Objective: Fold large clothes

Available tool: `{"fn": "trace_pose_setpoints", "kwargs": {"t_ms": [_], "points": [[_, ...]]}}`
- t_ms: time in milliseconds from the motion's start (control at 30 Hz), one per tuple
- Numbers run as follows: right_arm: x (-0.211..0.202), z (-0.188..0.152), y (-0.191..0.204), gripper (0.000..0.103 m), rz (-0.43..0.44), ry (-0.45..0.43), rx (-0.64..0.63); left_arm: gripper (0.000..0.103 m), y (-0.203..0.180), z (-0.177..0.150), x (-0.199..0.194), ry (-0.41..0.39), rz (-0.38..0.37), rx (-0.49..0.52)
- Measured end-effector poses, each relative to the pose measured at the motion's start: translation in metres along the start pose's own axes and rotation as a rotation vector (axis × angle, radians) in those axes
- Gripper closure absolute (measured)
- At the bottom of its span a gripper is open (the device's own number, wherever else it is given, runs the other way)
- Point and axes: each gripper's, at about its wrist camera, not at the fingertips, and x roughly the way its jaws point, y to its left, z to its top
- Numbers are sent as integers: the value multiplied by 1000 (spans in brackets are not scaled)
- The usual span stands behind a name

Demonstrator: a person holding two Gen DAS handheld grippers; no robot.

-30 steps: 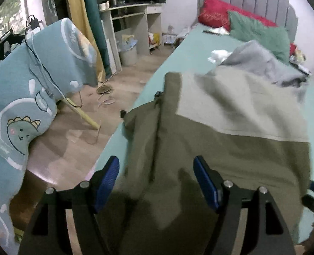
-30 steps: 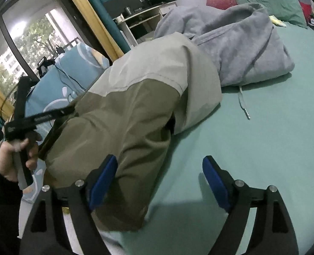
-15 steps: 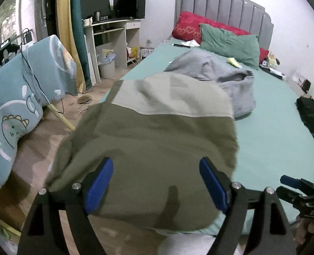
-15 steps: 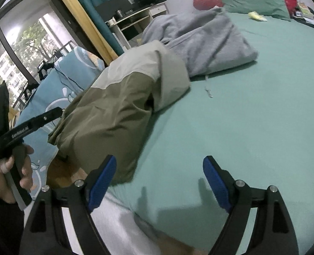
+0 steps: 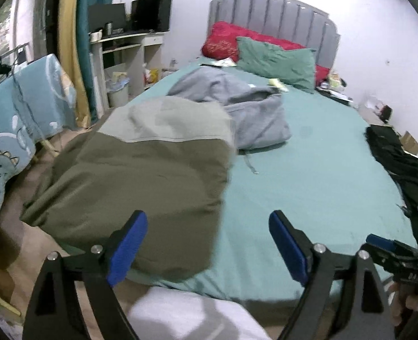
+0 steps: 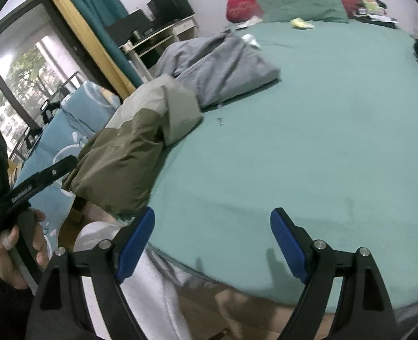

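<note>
The olive jacket (image 5: 141,175) lies folded on the bed (image 5: 308,187), both the left gripper (image 5: 207,243) and right gripper (image 6: 211,238) gape empty, the left's jaws having just widened, and the grey hoodie (image 5: 237,107) looks unfolded.

Both wrist views sit past foot edge of bed (image 5: 308,175), angled down, facing headboard (image 5: 271,19). Left view over olive jacket (image 5: 141,175); right view (image 6: 129,153) further right. Shared: jacket, grey hoodie (image 5: 237,107), pillows.
</note>
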Motion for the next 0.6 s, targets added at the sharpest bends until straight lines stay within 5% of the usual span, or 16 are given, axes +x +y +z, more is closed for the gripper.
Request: {"fn": "trace_pose_setpoints", "kwargs": {"t_ms": [233, 600], "points": [[-48, -7, -33, 20, -58, -51, 51, 4, -50, -6, -5, 54, -51, 36], [-123, -8, -60, 19, -152, -163, 64, 4, -128, 5, -53, -52, -121, 147]]}}
